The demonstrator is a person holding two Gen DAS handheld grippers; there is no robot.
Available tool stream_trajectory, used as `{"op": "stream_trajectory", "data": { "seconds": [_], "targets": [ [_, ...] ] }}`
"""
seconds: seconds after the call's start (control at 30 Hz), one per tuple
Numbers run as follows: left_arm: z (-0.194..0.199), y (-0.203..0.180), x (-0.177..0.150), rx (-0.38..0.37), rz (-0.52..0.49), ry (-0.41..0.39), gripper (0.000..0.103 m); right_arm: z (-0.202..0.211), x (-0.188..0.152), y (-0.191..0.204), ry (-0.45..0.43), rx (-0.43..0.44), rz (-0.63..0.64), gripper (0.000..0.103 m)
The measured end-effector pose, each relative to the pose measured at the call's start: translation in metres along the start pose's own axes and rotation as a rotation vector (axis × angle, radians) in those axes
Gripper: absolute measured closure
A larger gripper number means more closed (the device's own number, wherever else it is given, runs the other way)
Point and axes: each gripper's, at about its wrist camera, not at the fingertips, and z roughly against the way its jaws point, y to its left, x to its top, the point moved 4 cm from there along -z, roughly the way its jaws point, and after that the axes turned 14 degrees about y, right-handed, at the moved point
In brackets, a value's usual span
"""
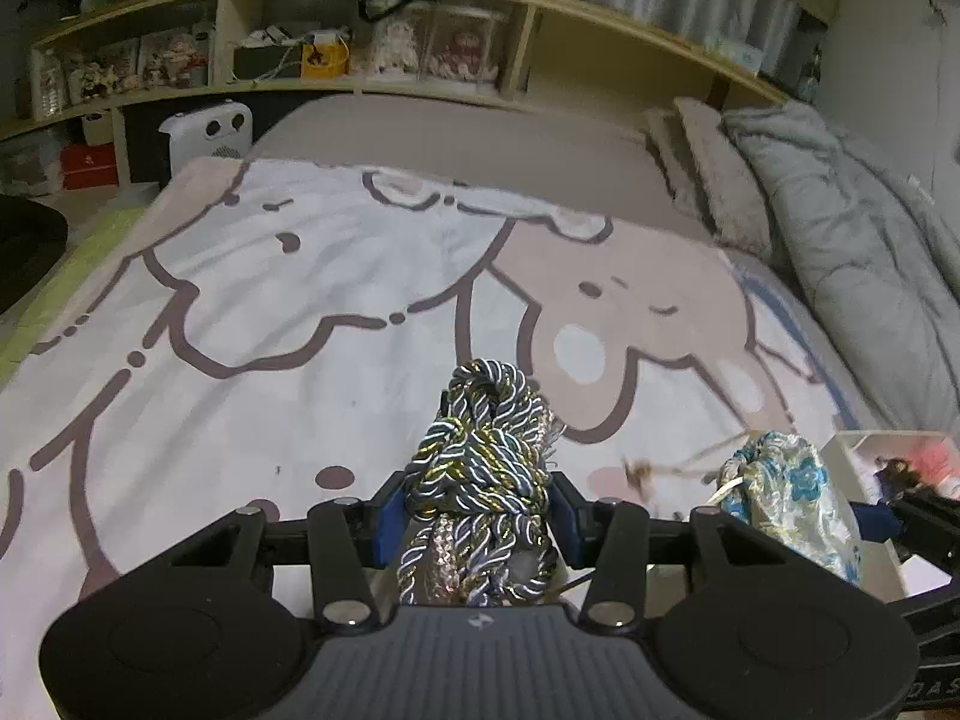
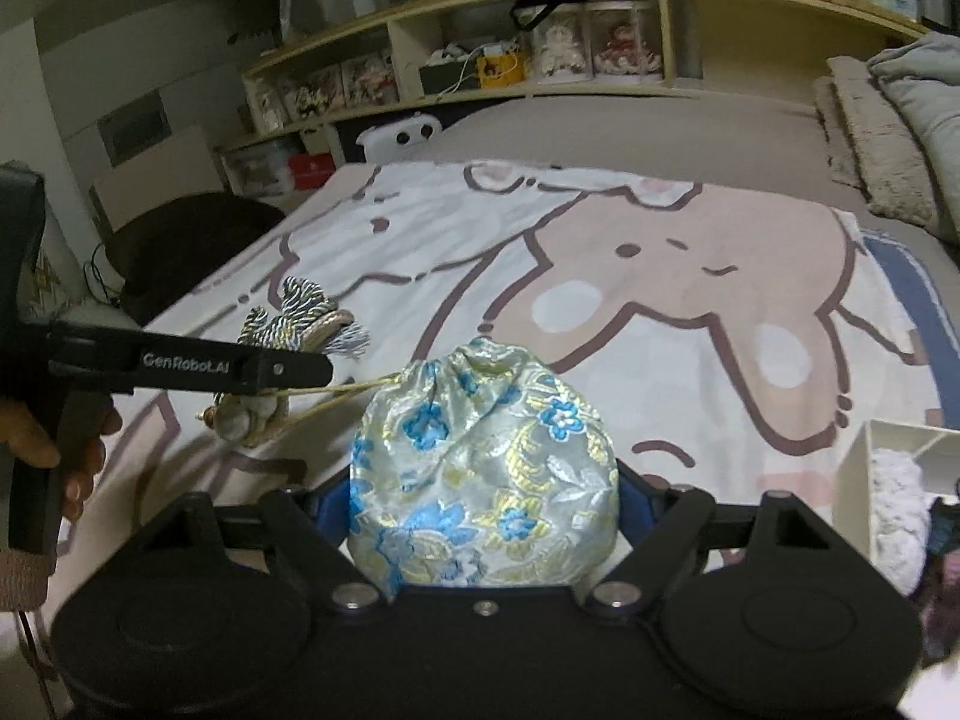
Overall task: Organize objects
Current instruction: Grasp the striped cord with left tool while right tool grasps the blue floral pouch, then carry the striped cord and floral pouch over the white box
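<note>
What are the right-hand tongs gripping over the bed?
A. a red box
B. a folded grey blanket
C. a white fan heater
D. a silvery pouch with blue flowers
D: in the right wrist view the right tongs close their blue pads on either side of the silvery flowered pouch, held above the cartoon bedspread.

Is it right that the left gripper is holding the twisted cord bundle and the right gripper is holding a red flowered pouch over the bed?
Not quite: the pouch is silver-white with blue and gold flowers, not red, as the right wrist view shows. The rest holds: the right gripper clamps it, and the left gripper holds the twisted cord bundle over the bed.
</note>
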Motion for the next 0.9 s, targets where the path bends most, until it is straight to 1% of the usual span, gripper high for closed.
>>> {"op": "stream_trajectory", "data": {
  "seconds": [0.07,0.17,0.3,0.5,0.63,0.77,0.9],
  "targets": [
    [0.011,0.001,0.0,-0.004,0.025,-0.022,0.054,0.008,-0.002,0.004,-0.012,-0.004,0.008,0.02],
    [0.027,0.002,0.001,0.006,0.058,-0.064,0.054,0.021,-0.009,0.012,-0.007,0.019,0.031,0.021],
    [0.041,0.003,0.001,-0.019,0.113,-0.101,0.054,0.033,-0.023,0.028,0.001,0.039,0.069,0.022],
    [0.037,0.0,-0.004,0.002,0.114,-0.089,0.054,0.058,-0.034,0.048,-0.021,0.092,0.088,0.022],
    [0.03,0.006,-0.008,0.006,0.143,-0.066,0.054,0.072,-0.04,0.055,-0.028,0.128,0.083,0.022],
    [0.037,0.004,-0.009,0.004,0.137,-0.077,0.054,0.077,-0.046,0.053,-0.018,0.114,0.063,0.022],
    [0.048,-0.005,-0.012,0.004,0.105,-0.086,0.054,0.083,-0.043,0.041,-0.029,0.079,0.007,0.022]
  ]
}}
